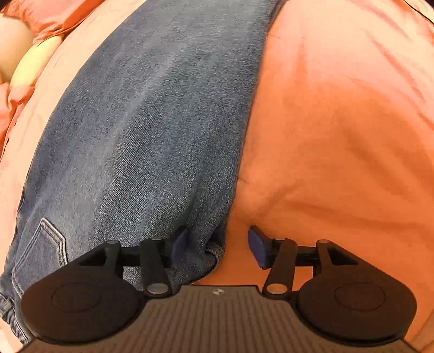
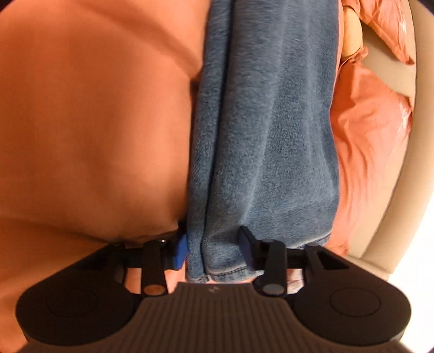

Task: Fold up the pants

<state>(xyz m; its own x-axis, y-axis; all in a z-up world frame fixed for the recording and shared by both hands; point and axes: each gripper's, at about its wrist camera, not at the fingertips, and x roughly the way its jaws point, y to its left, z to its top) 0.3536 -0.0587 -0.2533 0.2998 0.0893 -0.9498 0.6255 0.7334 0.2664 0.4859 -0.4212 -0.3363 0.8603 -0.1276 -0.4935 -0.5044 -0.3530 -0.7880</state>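
Note:
Blue denim pants (image 1: 152,130) lie lengthwise on an orange bedsheet (image 1: 339,122), folded leg over leg, with a back pocket (image 1: 43,249) at the lower left. My left gripper (image 1: 218,247) is open. Its jaws stand wide apart over the waist corner of the pants. The left finger presses into the denim and the right finger rests on the sheet. In the right wrist view the pant legs (image 2: 265,135) run away from me. My right gripper (image 2: 214,248) is open, its jaws straddling the hem edge (image 2: 222,271) of the legs.
Crumpled orange pillows or bedding (image 2: 371,114) lie to the right of the legs, beside a beige bed edge (image 2: 390,190). More orange bedding (image 1: 32,16) and a pale rounded object (image 1: 16,49) sit at the upper left of the left wrist view.

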